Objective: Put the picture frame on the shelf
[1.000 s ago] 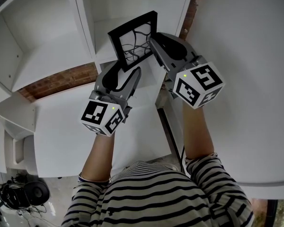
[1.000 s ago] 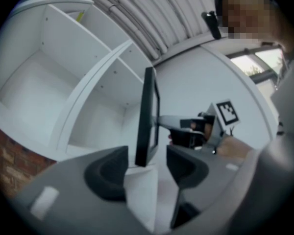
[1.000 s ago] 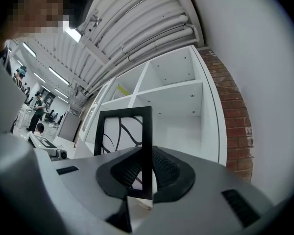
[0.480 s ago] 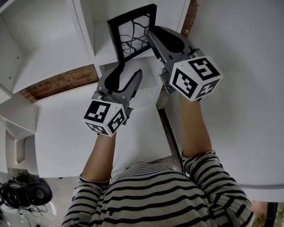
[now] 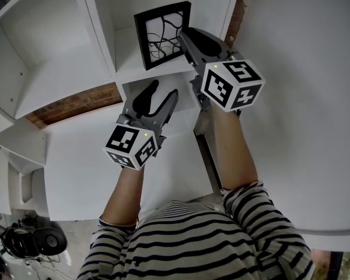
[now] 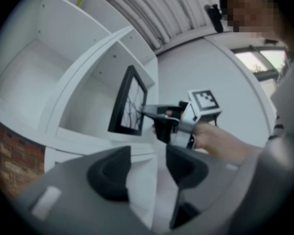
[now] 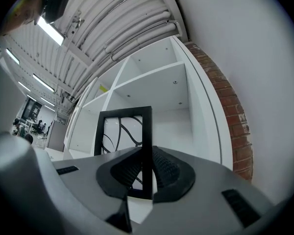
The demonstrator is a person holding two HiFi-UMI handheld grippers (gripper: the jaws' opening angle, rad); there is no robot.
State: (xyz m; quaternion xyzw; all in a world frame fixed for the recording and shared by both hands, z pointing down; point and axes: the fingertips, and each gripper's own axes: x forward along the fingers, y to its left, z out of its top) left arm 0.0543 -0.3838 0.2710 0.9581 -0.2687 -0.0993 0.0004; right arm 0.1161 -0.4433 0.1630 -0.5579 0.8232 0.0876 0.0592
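- Picture frame (image 5: 162,35) is upright inside an open compartment of the white shelf (image 5: 153,73). It sits toward the board's front edge, its patterned face turned outward.
- Right gripper (image 5: 185,38): jaws pinched on the frame's right side rail, low down, near the lower right corner. The right gripper view shows the rail clamped edge-on between the two ribbed pads (image 7: 163,166).
- Left gripper (image 5: 164,91): jaws spread, with nothing between them. It hangs below the board's front edge, lower than the frame and clear of it.
- Key relation: the frame stands straight ahead of the right jaws with its taller side vertical. Its face runs roughly along the board's front edge. Only the right gripper carries it; the left one is nearby but idle.
- Judgement: the placing looks almost finished. What remains is to settle the bottom rail flat on the board and then open the right jaws without tipping the frame.
- Hard to make out: whether the bottom rail touches the board already. In the head view the rail lies close over the front edge, and in the left gripper view it also looks close.
- Hidden: the frame's back, so any prop or stand is unseen. The right gripper's own jaws cover the lower right corner.
- Risk, as judged: with no stand seen, the frame may fall forward off the front edge.
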